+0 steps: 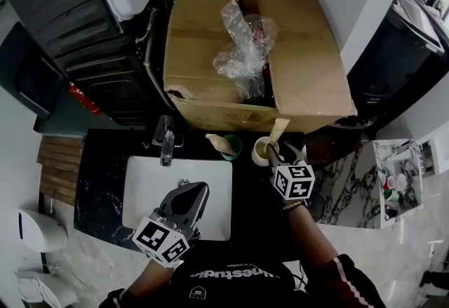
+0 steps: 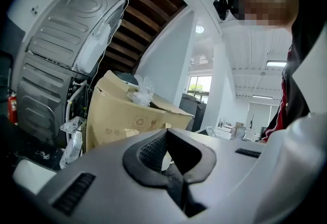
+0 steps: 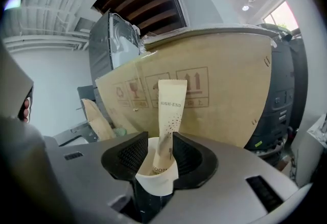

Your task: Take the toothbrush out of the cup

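A white paper cup (image 1: 262, 152) stands on the dark counter with a beige toothbrush packet (image 1: 278, 130) upright in it. In the right gripper view the cup (image 3: 156, 174) and the packet (image 3: 168, 110) sit between the jaws of my right gripper (image 3: 159, 149), which stands open around them; the pads (image 3: 134, 154) are beside the packet without pressing on it. My right gripper (image 1: 280, 161) reaches the cup from the near side. My left gripper (image 1: 193, 194) hangs over the white sink (image 1: 144, 180), shut and empty, and in its own view its jaws (image 2: 166, 149) are together.
A green cup (image 1: 232, 147) with another beige packet (image 1: 217, 139) stands left of the white cup. A big cardboard box (image 1: 302, 54) with crumpled plastic rises just behind the cups. The tap (image 1: 167, 142) sits at the sink's far edge.
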Demonstrator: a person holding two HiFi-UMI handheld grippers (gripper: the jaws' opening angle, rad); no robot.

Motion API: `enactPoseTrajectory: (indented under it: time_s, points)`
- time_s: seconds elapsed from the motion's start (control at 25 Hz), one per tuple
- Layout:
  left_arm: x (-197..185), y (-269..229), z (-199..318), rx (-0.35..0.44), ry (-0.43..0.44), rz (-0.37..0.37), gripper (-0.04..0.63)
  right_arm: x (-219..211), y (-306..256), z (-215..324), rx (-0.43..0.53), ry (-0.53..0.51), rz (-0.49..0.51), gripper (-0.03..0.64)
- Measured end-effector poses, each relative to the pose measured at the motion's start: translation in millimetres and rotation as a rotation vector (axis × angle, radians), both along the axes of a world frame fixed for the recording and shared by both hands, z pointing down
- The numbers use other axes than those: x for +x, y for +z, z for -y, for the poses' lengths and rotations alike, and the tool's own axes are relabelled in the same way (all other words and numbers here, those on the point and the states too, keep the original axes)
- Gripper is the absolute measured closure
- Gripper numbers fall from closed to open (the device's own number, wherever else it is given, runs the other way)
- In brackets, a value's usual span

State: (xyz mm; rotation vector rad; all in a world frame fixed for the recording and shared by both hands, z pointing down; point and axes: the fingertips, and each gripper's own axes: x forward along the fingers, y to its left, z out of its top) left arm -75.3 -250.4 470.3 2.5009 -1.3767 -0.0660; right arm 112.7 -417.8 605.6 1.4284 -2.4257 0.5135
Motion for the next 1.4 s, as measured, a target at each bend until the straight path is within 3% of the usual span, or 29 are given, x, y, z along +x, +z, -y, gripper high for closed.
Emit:
enactPoseTrajectory:
  time_s: [0.12,0.24,0.76,1.12,1.4]
  points:
    - [-2.8,4.2,1.5,-0.012,-0.012,-0.006,0.580,-1.4,3.5,7.6,-0.010,0.013,-0.023,0.439]
    - [-4.2,6.8,1.2,-0.019,-0.018,-0.008,0.580,-0.6,5.5,12.0,-0.015,0.027,-0.054,0.485]
    - [-12.6,2.4,-6.1,-0.006,-0.036,-0.018,0.580,-3.3,0.9,7.5,0.014,0.024,-0.053,0.563]
    - [-14.3,-6.5,-17.9,0.018,-0.034,-0.019,0.580,-3.6,-31.1,-10.2,0.132,0.026,-0.073,0.571]
    - [-11.0,-14.8,-26.2,0.041,-0.019,-0.016,0.580,-1.3,-89.7,-27.3,0.262,0.022,-0.052,0.572]
